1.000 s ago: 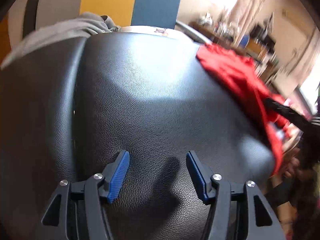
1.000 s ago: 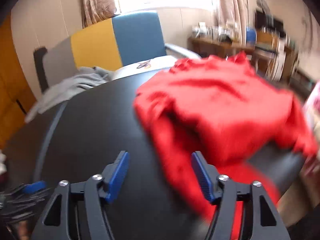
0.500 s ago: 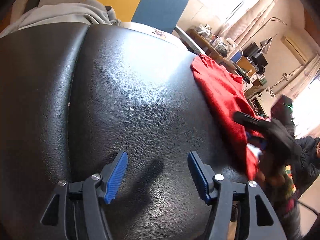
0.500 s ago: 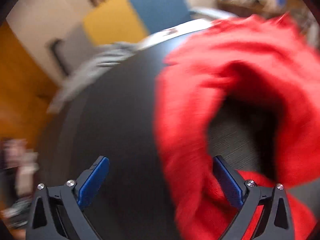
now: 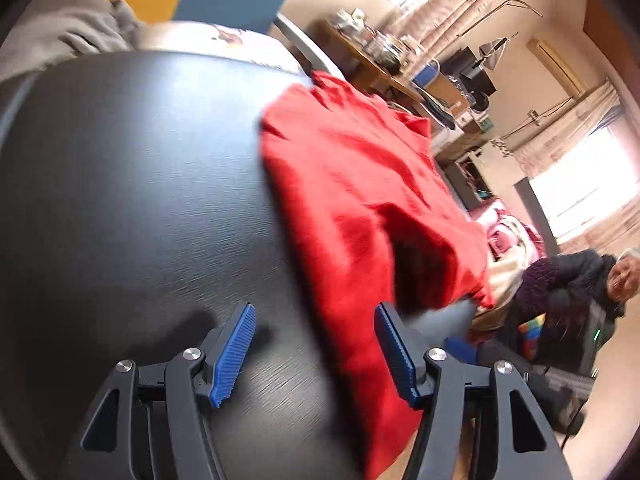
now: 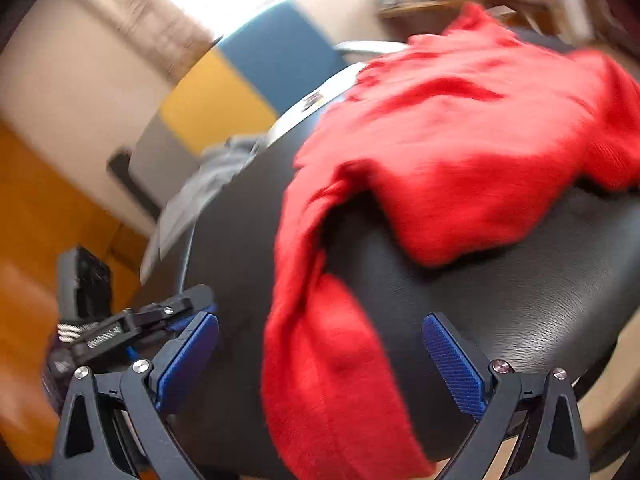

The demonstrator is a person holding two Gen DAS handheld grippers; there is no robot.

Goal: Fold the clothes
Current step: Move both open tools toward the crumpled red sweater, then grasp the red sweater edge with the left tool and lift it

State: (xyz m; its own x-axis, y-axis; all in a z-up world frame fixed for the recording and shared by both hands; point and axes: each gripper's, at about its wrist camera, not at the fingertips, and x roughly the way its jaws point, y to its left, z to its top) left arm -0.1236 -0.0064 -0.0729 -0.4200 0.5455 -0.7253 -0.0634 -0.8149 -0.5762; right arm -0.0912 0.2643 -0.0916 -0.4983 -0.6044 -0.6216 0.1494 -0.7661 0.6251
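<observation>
In the left wrist view a grey garment [image 5: 76, 36] lies bunched at 11 o'clock, on the far edge of the black leather surface [image 5: 132, 184]. The left gripper [image 5: 314, 350] hangs over that surface at 6 o'clock, jaws wide and holding nothing. A red garment [image 5: 360, 184] spreads from centre to 5 o'clock, one strip running down between the blue pads. A seated person [image 5: 572, 288] shows at 3 o'clock.

In the right wrist view the left gripper [image 6: 132, 324] appears at 8 o'clock. The right gripper [image 6: 320, 364] is spread wide, empty, a red sleeve-like strip lying between its pads; the garment's bulk [image 6: 460, 128] sits at 1 o'clock
</observation>
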